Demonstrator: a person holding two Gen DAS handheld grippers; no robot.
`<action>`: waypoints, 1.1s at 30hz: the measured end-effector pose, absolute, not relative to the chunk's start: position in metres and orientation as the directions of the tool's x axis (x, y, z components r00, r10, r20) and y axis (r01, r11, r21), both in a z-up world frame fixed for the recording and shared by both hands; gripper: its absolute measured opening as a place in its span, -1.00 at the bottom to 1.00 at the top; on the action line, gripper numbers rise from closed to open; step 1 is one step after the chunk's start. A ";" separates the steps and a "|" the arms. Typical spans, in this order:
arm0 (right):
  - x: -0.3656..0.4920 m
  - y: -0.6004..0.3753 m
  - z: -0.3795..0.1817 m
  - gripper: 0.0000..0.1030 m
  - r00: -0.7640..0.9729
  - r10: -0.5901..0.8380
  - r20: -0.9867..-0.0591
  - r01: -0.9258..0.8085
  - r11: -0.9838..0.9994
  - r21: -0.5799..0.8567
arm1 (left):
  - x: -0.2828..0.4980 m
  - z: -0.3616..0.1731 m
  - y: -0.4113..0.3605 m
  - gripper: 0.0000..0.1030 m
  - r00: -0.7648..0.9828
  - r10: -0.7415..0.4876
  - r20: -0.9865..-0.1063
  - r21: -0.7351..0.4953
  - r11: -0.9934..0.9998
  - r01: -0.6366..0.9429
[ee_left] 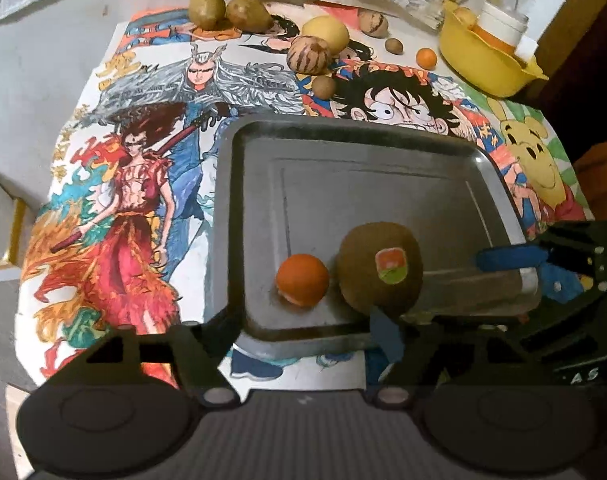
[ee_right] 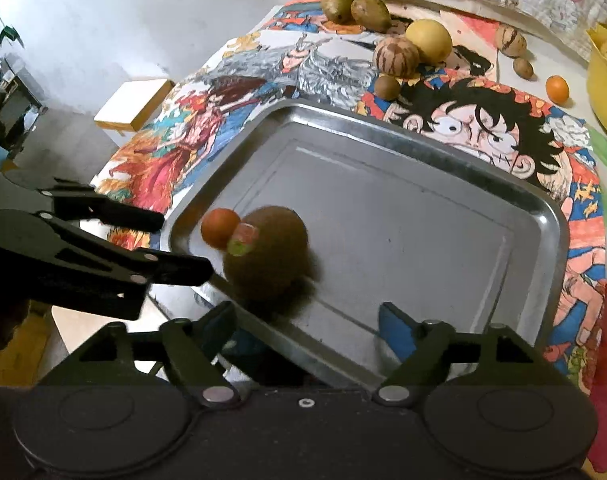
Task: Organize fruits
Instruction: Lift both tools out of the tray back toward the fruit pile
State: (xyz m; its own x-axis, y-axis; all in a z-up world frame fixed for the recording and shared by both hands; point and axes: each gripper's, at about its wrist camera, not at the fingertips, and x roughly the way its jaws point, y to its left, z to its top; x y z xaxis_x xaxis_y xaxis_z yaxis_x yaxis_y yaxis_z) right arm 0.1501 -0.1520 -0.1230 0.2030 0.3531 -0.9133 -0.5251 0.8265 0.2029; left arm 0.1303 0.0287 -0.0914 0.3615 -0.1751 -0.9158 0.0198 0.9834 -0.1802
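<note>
Kiwi point(ee_right: 265, 256) and orange point(ee_right: 219, 227) on tray point(ee_right: 423, 220), both tongs point(ee_left: 299, 344) point(ee_right: 307, 328) angled steeply down (released, nothing gripped)

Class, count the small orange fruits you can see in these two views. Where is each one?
2. One orange fruit lies in the metal tray beside the kiwi; the other sits on the cloth near the yellow bowl, which may hide more.

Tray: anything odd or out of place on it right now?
Nothing damaged or spilled. The kiwi and small orange sit crowded in one corner of the tray, touching in the right wrist view. The kiwi looks blurred, so it may be rolling.
</note>
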 end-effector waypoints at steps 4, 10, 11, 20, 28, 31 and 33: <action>0.147 -0.155 -0.120 0.80 0.192 0.322 -0.927 -0.529 0.830 0.178 | 0.123 -0.086 0.029 0.75 0.355 -0.137 -0.925 -0.129 0.991 0.045; 0.151 -0.169 -0.120 0.89 0.207 0.261 -0.943 -0.493 0.860 0.129 | 0.115 -0.087 0.033 0.89 0.319 -0.056 -0.946 -0.037 0.997 0.064; 0.152 -0.173 -0.119 0.89 0.211 0.253 -0.944 -0.479 0.869 0.126 | 0.114 -0.087 0.035 0.90 0.317 -0.042 -0.947 -0.026 0.998 0.054; 0.166 -0.199 -0.112 0.98 0.299 0.235 -0.925 -0.362 0.924 0.118 | 0.124 -0.084 0.058 0.96 0.315 0.016 -0.949 0.005 0.999 -0.036; 0.193 -0.203 -0.103 0.99 0.419 0.241 -0.875 -0.291 0.949 0.121 | 0.162 -0.079 0.065 0.98 0.348 0.024 -0.937 0.018 1.000 -0.022; 0.203 -0.200 -0.099 0.99 0.455 0.237 -0.858 -0.274 0.954 0.118 | 0.182 -0.078 0.068 0.99 0.355 0.032 -0.934 0.036 0.999 0.005; 0.208 -0.196 -0.097 0.99 0.481 0.233 -0.845 -0.280 0.954 0.104 | 0.195 -0.079 0.071 0.99 0.358 0.038 -0.933 0.049 0.999 0.020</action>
State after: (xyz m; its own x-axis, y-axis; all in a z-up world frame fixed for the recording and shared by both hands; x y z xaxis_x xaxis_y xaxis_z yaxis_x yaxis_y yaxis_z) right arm 0.2083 -0.1963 -0.0966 0.4806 0.2332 -0.8454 -0.2799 0.9544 0.1041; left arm 0.1955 0.0709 -0.0787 0.3580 0.0381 -0.9329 0.0201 0.9986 0.0485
